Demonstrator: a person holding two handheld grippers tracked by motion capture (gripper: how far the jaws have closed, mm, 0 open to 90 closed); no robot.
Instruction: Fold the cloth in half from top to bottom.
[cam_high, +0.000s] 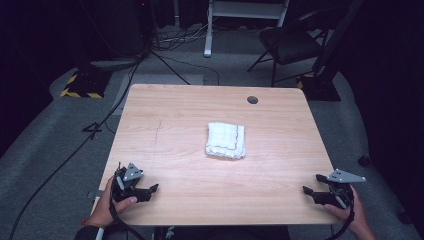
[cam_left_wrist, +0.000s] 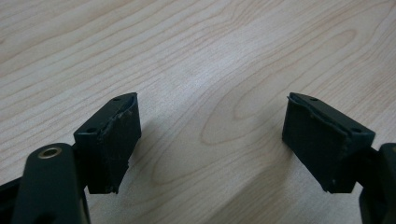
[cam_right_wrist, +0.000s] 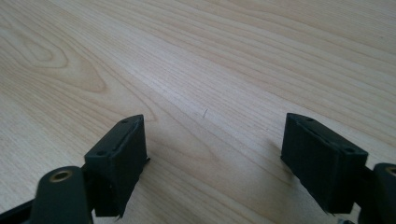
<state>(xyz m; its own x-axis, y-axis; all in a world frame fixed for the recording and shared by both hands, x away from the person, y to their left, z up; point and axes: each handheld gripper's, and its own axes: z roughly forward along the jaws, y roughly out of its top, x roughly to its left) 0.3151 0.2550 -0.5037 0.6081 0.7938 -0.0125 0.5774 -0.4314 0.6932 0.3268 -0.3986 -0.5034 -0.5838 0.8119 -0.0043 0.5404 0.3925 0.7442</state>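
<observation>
The high view takes in a folded white towel (cam_high: 226, 140) lying near the middle of the wooden table (cam_high: 175, 125), well apart from both grippers; the gripper views give bare wood grain between wide-spread jaws, nothing held. The left gripper (cam_high: 150, 190) (cam_left_wrist: 210, 140) sits at the near left edge, held low in the left hand (cam_high: 107, 207), jaws pointing right. The right gripper (cam_high: 311, 185) (cam_right_wrist: 212, 149) sits at the near right edge in the right hand (cam_high: 352, 217), jaws pointing left. A black chair (cam_high: 290, 42) and cables (cam_high: 65, 160) lie beyond the table
</observation>
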